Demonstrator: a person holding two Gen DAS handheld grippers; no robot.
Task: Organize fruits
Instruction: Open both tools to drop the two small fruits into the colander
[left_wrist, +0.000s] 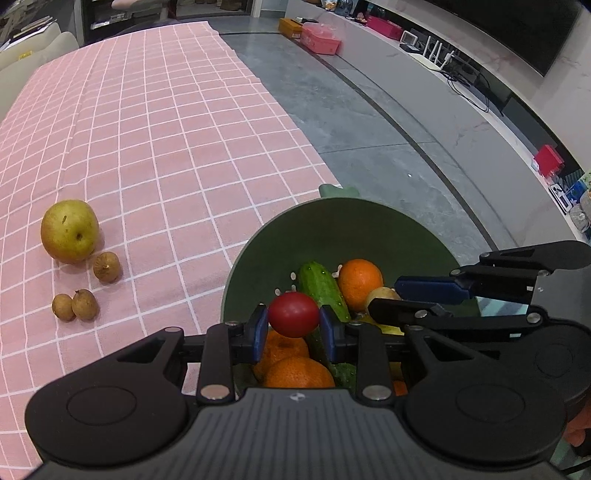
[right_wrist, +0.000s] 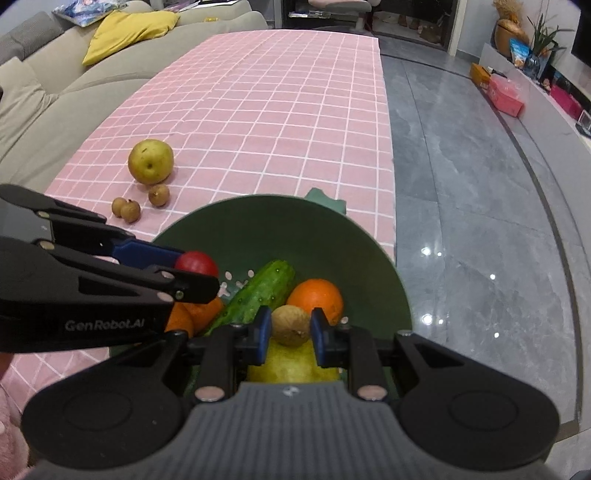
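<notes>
Left gripper (left_wrist: 293, 320) clamps a red cherry tomato (left_wrist: 293, 314) between its blue pads, held above the near edge of the green colander bowl (left_wrist: 332, 221). Right gripper (right_wrist: 291, 328) clamps a small brown longan (right_wrist: 291, 324) between its pads, over the bowl and directly above a yellow pear (right_wrist: 291, 363) lying inside. White lettering "GenRobot.AI" reads on the side of the left gripper in the right wrist view. The bowl holds a cucumber (right_wrist: 258, 295), an orange (right_wrist: 316, 299) on its right side and more oranges (left_wrist: 295, 371) under the left gripper; drain holes show in the bottom. The bowl sits at the table edge on a pink checked tablecloth (left_wrist: 166, 129). Out on the cloth, left of the bowl and well apart from both grippers, a yellow-green pear (left_wrist: 69, 230) with three longans (left_wrist: 85, 303) just beside it.
</notes>
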